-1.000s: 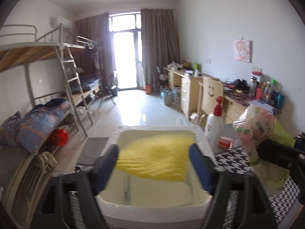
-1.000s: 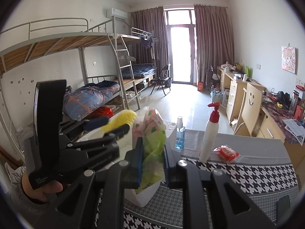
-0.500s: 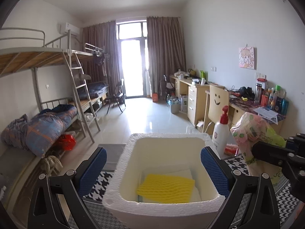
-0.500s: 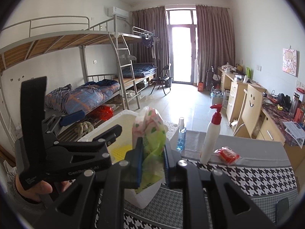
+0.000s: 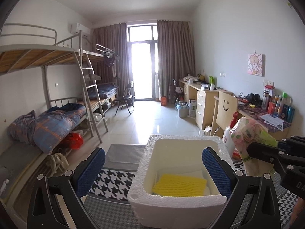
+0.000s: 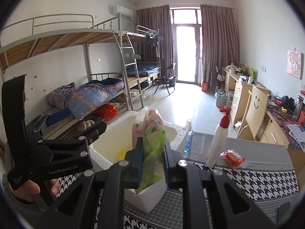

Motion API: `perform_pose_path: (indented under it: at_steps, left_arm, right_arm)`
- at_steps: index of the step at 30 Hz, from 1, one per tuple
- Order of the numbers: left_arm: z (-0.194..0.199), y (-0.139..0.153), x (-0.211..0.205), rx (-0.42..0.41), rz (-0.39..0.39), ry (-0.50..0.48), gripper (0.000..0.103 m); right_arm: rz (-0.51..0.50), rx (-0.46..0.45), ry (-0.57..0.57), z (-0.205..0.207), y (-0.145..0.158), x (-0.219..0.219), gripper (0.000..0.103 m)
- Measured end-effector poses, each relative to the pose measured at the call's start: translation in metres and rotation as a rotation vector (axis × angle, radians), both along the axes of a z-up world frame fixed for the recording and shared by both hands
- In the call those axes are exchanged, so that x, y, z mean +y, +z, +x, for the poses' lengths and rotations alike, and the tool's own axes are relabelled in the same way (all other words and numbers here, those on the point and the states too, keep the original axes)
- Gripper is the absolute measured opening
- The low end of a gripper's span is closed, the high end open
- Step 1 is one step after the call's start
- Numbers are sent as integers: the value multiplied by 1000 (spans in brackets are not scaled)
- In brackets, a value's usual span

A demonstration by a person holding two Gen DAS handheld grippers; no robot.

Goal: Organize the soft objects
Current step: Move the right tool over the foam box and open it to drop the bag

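Both tools are over the bench (image 6: 247,175): my left hand-held gripper (image 5: 153,168) gapes wide and empty above the near end of the foam box (image 5: 171,203), where the yellow foam net (image 5: 179,184) lies flat inside. My right hand-held gripper (image 6: 152,162) pinches the pink-green tissue pack (image 6: 150,131) over the box's right rim.

In the lower left of the right wrist view, white lettering reading "GenRobot.AI" runs along the black body of the left gripper (image 6: 75,119). Smaller white print sits on its handle lower down, too small to read. No other writing is legible.
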State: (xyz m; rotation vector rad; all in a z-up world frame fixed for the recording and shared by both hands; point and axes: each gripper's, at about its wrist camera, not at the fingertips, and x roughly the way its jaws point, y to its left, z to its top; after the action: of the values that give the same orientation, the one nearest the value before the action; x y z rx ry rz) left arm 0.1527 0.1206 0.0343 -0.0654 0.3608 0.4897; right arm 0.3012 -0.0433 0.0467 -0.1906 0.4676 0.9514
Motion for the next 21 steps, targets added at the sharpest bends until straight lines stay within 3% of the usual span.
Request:
perform_pose_path:
  at_steps: [21]
  left_arm:
    - [-27,-4,18,-23,-22,33,102]
  right_arm:
    - [-24,39,32,8,-6,37,22]
